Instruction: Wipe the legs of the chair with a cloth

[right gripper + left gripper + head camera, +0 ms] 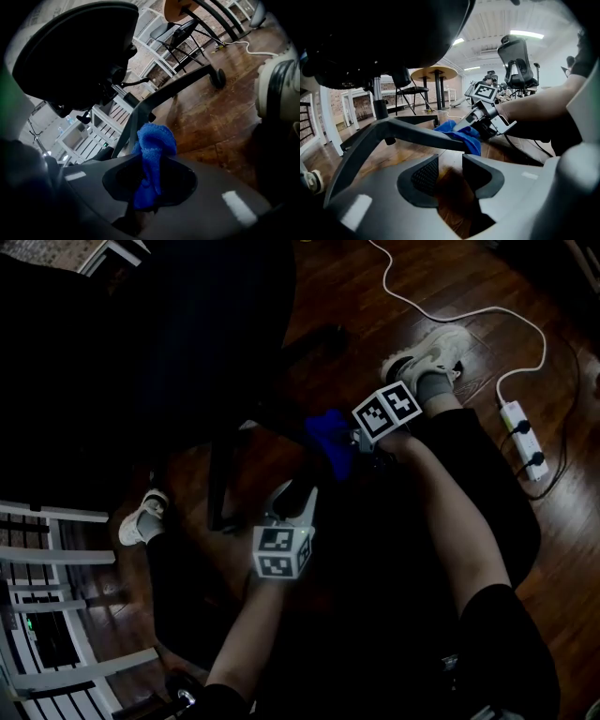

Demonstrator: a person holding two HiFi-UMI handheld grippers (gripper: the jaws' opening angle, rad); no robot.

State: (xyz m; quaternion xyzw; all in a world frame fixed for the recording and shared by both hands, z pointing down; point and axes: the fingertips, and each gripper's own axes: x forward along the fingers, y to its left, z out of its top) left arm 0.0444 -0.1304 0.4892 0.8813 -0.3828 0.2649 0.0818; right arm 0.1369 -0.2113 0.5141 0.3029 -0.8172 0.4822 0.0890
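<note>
Right gripper (149, 180) clamps the cloth (153, 143), seemingly against the chair leg (408, 132); left gripper (450, 174) gapes half-open, empty; firm lengthwise strokes would suit.

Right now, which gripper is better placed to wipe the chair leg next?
Right. The right gripper is shut on the blue cloth, which seems to rest against the chair leg. The left gripper is open and empty, with the leg beyond it.

Wooden floor (349, 289) bears a white power strip (522, 440) and chair legs (410, 132).
</note>
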